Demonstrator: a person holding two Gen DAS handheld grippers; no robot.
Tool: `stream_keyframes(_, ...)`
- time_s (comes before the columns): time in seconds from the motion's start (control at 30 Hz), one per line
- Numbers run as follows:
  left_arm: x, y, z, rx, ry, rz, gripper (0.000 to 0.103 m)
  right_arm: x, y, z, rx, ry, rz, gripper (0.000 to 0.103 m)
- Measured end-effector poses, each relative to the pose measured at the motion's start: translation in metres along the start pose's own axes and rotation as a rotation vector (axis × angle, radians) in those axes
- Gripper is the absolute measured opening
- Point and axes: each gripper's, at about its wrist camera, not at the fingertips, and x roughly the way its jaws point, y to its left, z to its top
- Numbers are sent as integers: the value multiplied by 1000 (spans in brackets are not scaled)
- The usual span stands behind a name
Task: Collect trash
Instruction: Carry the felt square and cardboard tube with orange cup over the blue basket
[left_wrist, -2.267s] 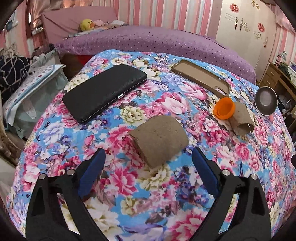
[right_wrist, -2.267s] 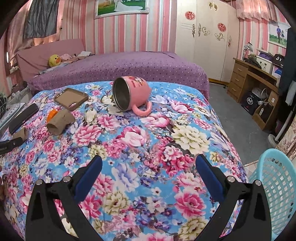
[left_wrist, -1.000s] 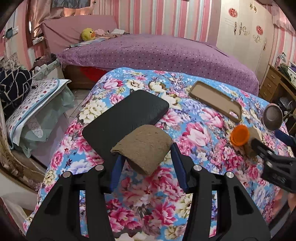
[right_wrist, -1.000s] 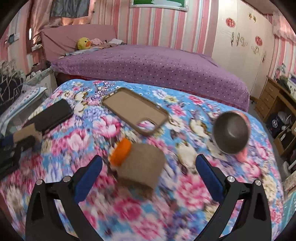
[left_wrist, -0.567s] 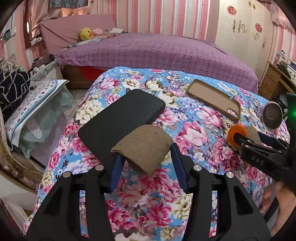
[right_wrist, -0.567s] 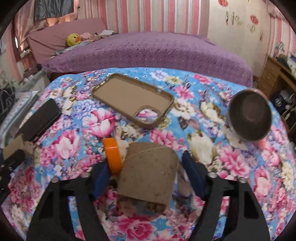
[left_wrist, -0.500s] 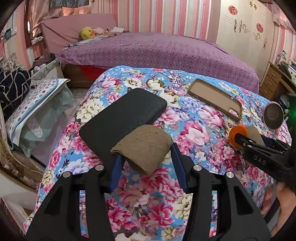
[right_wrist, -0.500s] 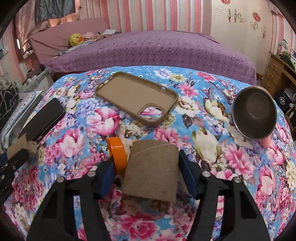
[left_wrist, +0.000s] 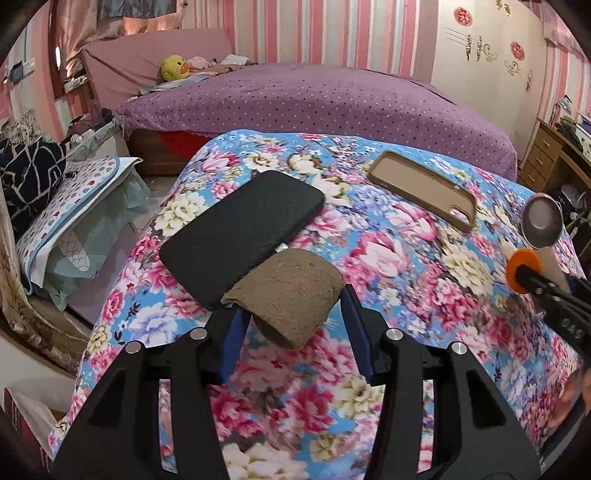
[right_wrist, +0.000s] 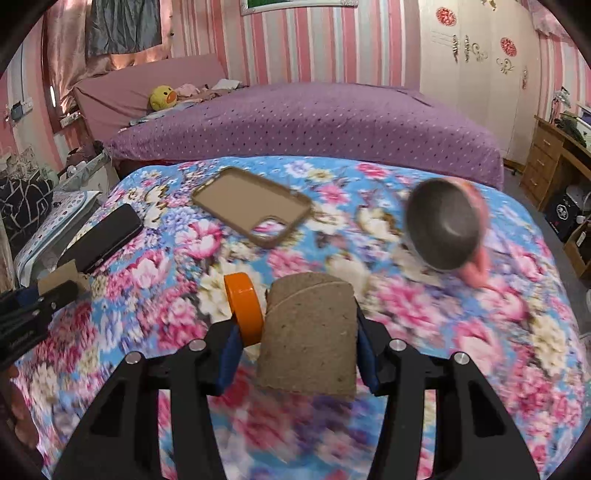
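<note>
Two tubes are gripped: left gripper (left_wrist: 290, 317) clamps tube (left_wrist: 284, 295); right gripper (right_wrist: 295, 336) is closing on second tube (right_wrist: 310, 332) and cap (right_wrist: 245, 308) at its 9 o'clock. Squeeze gently, lift level.

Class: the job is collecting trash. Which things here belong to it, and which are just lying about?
Job: cardboard tube in left hand-held gripper; second tube and orange cap, right hand-held gripper closing.
Lying about: black wallet, phone case, pink mug.

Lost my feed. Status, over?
Left gripper shut on cardboard tube. Right gripper closing on second tube, orange cap wedged alongside. Path clear.
</note>
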Motion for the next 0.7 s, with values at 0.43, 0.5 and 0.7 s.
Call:
stream_keyframes(0.43,-27,-37,-18,14,-24,-29,48,-60,-69,-31,5,-49,-98,52)
stream_keyframes(0.5,-35,-44,-21,24,-40,-38,48,-68,-75,-35,7,-57,-104,52)
stream_keyframes(0.7,-49,-66,-29,23,-58,-73,48,-91,-93,-53,15,-90,-122,52)
